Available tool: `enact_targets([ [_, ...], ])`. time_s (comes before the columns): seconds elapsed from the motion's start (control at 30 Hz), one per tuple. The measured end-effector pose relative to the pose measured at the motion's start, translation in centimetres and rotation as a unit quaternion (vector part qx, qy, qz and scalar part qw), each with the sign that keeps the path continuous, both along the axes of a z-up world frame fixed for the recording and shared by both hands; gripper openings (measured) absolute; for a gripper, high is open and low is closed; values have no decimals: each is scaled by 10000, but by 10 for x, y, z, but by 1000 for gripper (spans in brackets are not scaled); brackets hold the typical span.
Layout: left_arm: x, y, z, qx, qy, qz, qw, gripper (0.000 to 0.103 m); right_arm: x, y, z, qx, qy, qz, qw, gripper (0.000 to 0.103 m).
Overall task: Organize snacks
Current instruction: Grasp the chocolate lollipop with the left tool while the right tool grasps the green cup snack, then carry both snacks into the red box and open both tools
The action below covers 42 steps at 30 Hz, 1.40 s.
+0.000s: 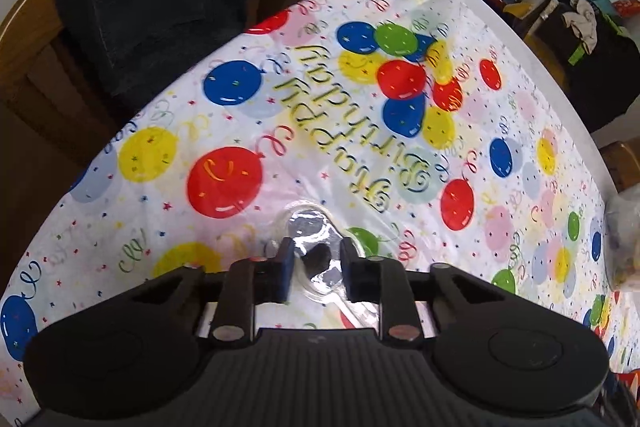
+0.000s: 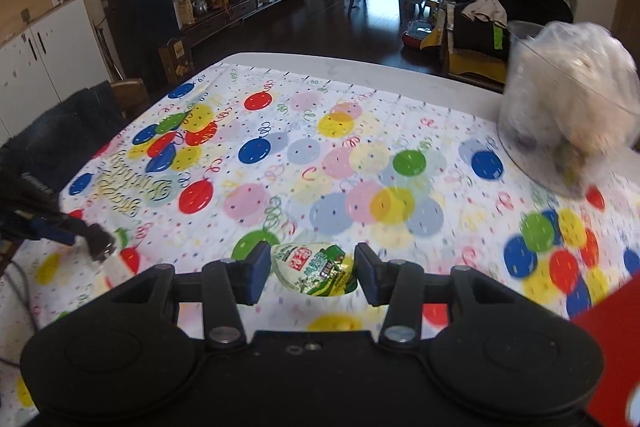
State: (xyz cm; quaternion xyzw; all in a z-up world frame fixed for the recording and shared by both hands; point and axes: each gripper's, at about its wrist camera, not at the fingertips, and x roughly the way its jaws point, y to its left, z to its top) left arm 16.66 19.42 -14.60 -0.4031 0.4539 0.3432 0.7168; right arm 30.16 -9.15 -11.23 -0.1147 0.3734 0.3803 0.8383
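Jaws of the left gripper pinch a clear, crinkly packet with a dark lump inside, above the glossy balloon-print tablecloth. The right gripper stands spread around a rounded green-labelled jelly cup, apart from both pads. Far right, a clear round tub holds a wadded plastic bag.

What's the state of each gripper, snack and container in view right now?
left gripper: jaws narrowly apart around a clear snack cup; contact unclear.
clear snack cup: on the tablecloth, foil lid on.
right gripper: jaws open, either side of the green snack cup, not touching.
green snack cup: sealed, tilted.
clear container: upright, stuffed with a plastic bag.
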Motion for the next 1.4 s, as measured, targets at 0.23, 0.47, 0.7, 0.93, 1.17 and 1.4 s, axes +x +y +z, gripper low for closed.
enact_targets([
  [0.23,23,-15,-3,451,420,-300,9976,51,-26,-38,-1,130,172,-201,9996,45],
  [0.47,48,-29,-13,896,999,-724,9883,52,-45,-60,-7,133,254,-275,9992,45],
  [0.7,54,-41,-20,814,1142,-1198,9828,56,-48,-75,-5,203,212,-383,9988,45],
  [0.93,57,-33,-19,825,1148,-1281,9816,57,-54,-80,-6,180,206,-348,9990,45],
  [1.17,62,-29,-20,856,1093,-1699,9756,65,-59,-76,-6,133,197,-240,9994,45],
  [1.4,62,-28,-20,992,972,-1937,9712,66,-61,-74,-5,81,188,-208,9996,45],
])
